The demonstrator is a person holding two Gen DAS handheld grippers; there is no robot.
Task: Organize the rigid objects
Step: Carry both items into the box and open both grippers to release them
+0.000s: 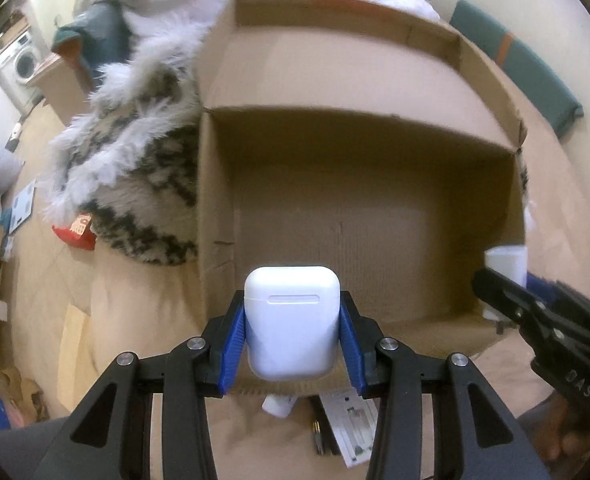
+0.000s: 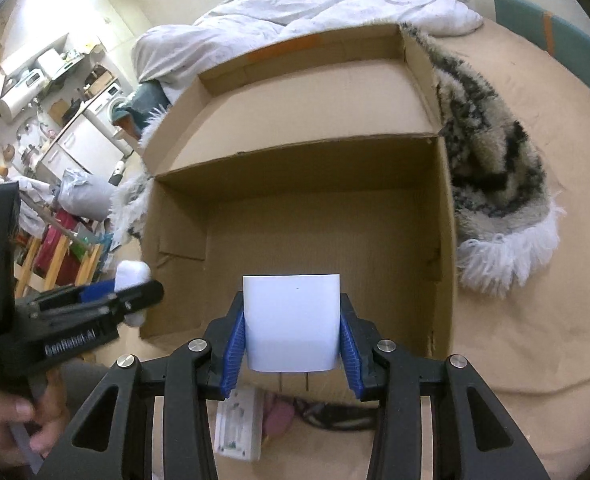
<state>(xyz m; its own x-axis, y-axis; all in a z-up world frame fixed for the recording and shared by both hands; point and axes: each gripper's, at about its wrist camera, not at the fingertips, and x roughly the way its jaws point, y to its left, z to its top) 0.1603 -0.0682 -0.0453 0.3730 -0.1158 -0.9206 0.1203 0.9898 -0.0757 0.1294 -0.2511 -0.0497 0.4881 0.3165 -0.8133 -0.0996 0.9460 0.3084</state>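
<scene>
tan bedsheet (image 2: 535, 320), cardboard box (image 1: 215, 200), fingers (image 1: 231, 344) gripping earbud case (image 1: 291, 320), charger (image 2: 291, 320)

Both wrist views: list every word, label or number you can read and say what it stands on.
"DAS": on the body of the right hand-held gripper, seen from the left wrist view; the print may continue out of view.
"GenRobot.AI": on the body of the left hand-held gripper, blurred, so a likely reading.
Red packet beside the furry blanket: pale mark, unreadable.
White card: print too small.
</scene>
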